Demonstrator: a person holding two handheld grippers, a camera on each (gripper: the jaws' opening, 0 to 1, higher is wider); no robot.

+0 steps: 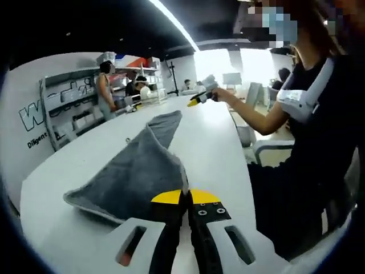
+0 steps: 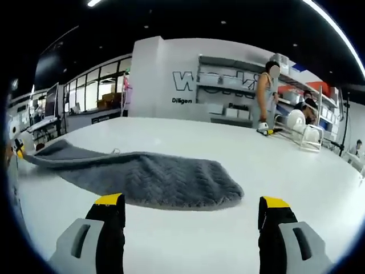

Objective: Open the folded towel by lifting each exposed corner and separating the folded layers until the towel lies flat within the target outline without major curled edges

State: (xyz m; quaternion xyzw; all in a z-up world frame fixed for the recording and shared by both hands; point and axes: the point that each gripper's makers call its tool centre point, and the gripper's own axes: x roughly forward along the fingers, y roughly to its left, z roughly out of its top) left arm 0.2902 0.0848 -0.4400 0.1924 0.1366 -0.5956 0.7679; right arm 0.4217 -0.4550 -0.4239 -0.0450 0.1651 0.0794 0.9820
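- The towel (image 1: 134,174) is grey, with a herringbone weave, and it lies stretched long across the white table (image 1: 57,188); in the left gripper view one end is pulled up off the surface into a raised peak right at my left jaws.
- My left gripper (image 1: 185,197) has its yellow-tipped jaws pressed together, pinched on the near edge of the towel, which drapes away from the tips down to the tabletop.
- In the left gripper view the far end of the towel runs off toward my right gripper (image 1: 199,98), held out in a hand at the end of an outstretched arm, well apart from the left one.
- My right gripper (image 2: 192,204) has its jaws wide apart with nothing between them; it hangs over bare table just short of the towel's rounded end.
- In the right gripper view the towel (image 2: 154,178) lies flat in a long band from the middle toward the left edge, where its far end rises slightly beside a yellow-tipped shape I take for my left gripper (image 2: 18,151).
- Behind the table stand shelves (image 2: 234,85) against a lettered wall, with a person (image 2: 264,94) standing by them.
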